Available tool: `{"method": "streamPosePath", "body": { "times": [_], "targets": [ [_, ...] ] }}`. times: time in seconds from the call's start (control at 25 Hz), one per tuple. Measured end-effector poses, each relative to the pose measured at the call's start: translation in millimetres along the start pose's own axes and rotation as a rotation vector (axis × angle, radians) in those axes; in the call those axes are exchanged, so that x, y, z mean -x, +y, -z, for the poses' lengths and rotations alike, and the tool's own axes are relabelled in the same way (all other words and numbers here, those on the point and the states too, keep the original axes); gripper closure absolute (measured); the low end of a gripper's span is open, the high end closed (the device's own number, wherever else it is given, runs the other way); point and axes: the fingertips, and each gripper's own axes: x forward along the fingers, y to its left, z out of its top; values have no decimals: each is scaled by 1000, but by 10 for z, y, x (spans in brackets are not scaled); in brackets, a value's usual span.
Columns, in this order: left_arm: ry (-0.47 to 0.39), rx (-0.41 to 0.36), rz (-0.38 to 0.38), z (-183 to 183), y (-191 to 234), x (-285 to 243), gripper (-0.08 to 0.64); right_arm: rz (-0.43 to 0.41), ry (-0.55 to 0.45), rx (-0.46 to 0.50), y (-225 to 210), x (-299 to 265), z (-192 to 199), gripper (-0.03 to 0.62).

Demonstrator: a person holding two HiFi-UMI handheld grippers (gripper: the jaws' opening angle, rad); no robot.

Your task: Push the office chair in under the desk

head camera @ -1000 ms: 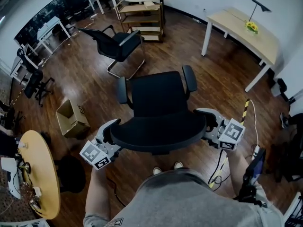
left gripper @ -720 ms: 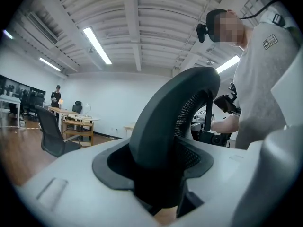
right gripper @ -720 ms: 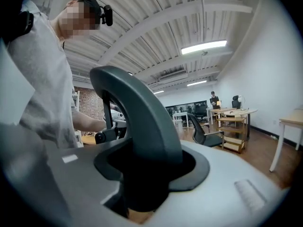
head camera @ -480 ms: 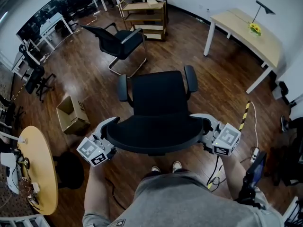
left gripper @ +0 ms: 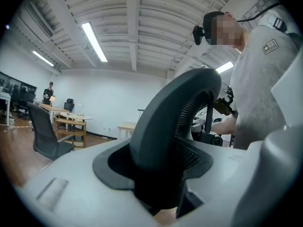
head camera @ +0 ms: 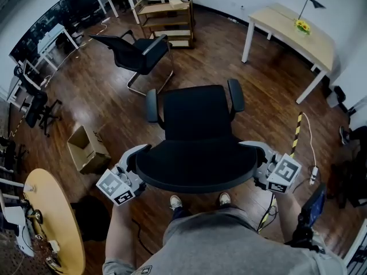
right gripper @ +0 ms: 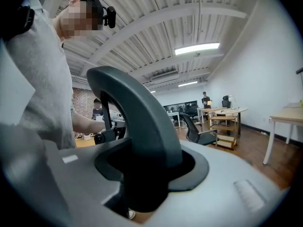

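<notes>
Chair since a second ago: the office chair [head camera: 198, 136] and both hands are shifting a little across the floor, and both tongs have just been closing with the backrest rim between them.
Head view, chair: it is standing on open floor, well apart from the desk [head camera: 284, 22], which is lying up and to the right.
Head view, tongs: the left tongs [head camera: 134, 164] and right tongs [head camera: 259, 158] are clamping opposite ends of the backrest [head camera: 198, 168].
Left gripper view: the left tongs [left gripper: 156, 176] are clenching the backrest [left gripper: 175, 112], its curved rim filling the notch.
Right gripper view: the right tongs [right gripper: 142, 176] are gripping the backrest [right gripper: 137, 126] likewise; the desk edge [right gripper: 288, 118] is showing far right.
Risk, grip: the rim is curving and smooth, so either side could be slipping off under an uneven push.
Risk, path: a floor cable [head camera: 309, 148] is lying near the route and could be snagging a castor.
Risk, arrival: the armrests [head camera: 235, 96] could be striking the desk top or a leg if the chair is coming in skewed.
</notes>
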Motion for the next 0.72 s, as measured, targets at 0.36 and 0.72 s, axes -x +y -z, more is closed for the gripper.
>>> {"method": "streamPosePath", "body": {
  "times": [0.36,0.72],
  "targets": [
    [37,-5,193,3,636,404,325,186,-36,-29,450,-623,-23,385],
    [65,-12,339,8,1203,587,324,321,-83,-75,726,-1175,-49,393]
  ]
}}
